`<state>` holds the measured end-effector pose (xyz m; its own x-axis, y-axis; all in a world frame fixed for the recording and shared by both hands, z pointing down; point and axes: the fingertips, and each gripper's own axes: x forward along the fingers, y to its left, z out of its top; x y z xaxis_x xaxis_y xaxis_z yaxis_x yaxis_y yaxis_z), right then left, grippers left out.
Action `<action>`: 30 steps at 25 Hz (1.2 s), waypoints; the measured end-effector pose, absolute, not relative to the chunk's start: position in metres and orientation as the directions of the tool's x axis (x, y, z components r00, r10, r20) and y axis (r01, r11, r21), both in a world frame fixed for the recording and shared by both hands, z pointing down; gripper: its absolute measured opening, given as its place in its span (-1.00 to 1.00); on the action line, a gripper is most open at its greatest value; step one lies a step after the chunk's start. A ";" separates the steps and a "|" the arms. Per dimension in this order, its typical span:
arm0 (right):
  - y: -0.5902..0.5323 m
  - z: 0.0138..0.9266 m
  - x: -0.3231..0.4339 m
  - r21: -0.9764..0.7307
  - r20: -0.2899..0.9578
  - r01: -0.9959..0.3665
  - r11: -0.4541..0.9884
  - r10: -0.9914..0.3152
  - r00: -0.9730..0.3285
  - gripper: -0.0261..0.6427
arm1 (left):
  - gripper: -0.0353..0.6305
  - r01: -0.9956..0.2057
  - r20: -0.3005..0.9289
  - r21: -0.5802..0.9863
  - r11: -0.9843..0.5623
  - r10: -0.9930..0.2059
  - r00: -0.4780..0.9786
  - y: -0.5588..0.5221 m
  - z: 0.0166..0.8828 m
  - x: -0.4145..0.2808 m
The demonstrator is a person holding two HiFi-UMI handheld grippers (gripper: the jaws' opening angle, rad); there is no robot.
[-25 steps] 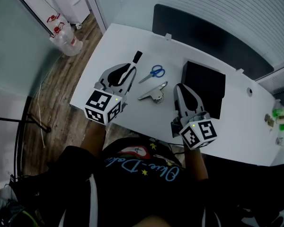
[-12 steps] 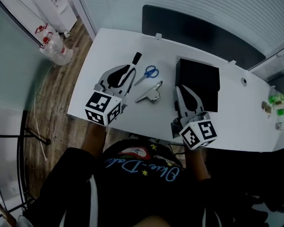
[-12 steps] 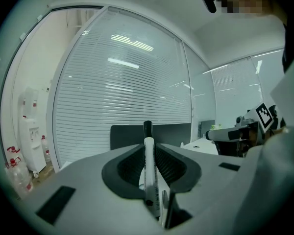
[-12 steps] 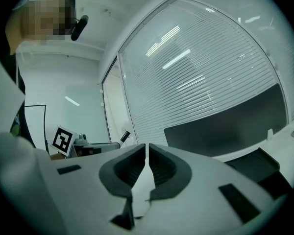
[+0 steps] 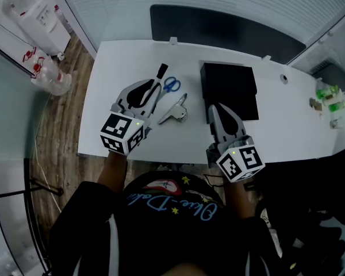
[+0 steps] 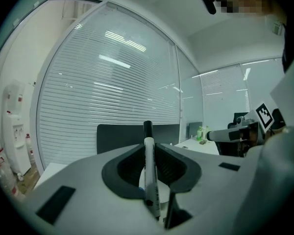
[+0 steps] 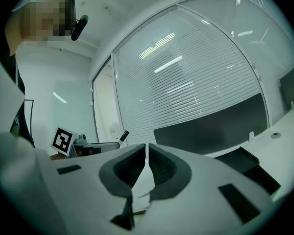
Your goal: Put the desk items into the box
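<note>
While the left gripper point(image 6: 149, 148) clamps the marker point(image 6: 150, 175) lengthwise between its jaws, dark end poking past the tips, the step in hand looks like carrying it across to the black box point(image 5: 230, 85), which lies on the desk point(image 5: 287, 128) just ahead of the right gripper point(image 5: 214, 107). A steady squeeze matters, with release only once the marker is low over the box. The right gripper's jaws are pressed together, empty. Count: one marker, one scissors point(image 5: 171, 85), one metal clip point(image 5: 175, 111), one box.
</note>
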<state>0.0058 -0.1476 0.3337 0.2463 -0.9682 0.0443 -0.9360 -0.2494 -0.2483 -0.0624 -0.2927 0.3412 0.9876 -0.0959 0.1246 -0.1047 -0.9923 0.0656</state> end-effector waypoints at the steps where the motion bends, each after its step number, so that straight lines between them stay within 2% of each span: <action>1: -0.145 0.334 0.005 -0.247 0.046 -0.933 -0.261 -0.965 0.257 -0.86 | -0.67 -0.096 0.122 0.069 -0.993 -0.087 0.989 -0.292 0.342 -0.062; 9: -0.121 0.332 0.010 -0.244 0.040 -0.913 -0.328 -0.944 0.329 -0.86 | -0.67 -0.033 0.123 0.085 -0.996 -0.022 0.992 -0.273 0.346 -0.051; 30: -0.034 0.330 0.072 -0.279 0.019 -0.887 -0.369 -0.925 0.379 -0.86 | -0.67 0.001 0.129 0.071 -0.998 0.010 0.992 -0.194 0.337 0.013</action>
<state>0.0721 -0.0341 0.3305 0.3789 -0.9252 0.0192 -0.8866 -0.3688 -0.2792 0.0126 -0.1945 0.3374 0.9916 0.0103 0.1293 0.0011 -0.9975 0.0706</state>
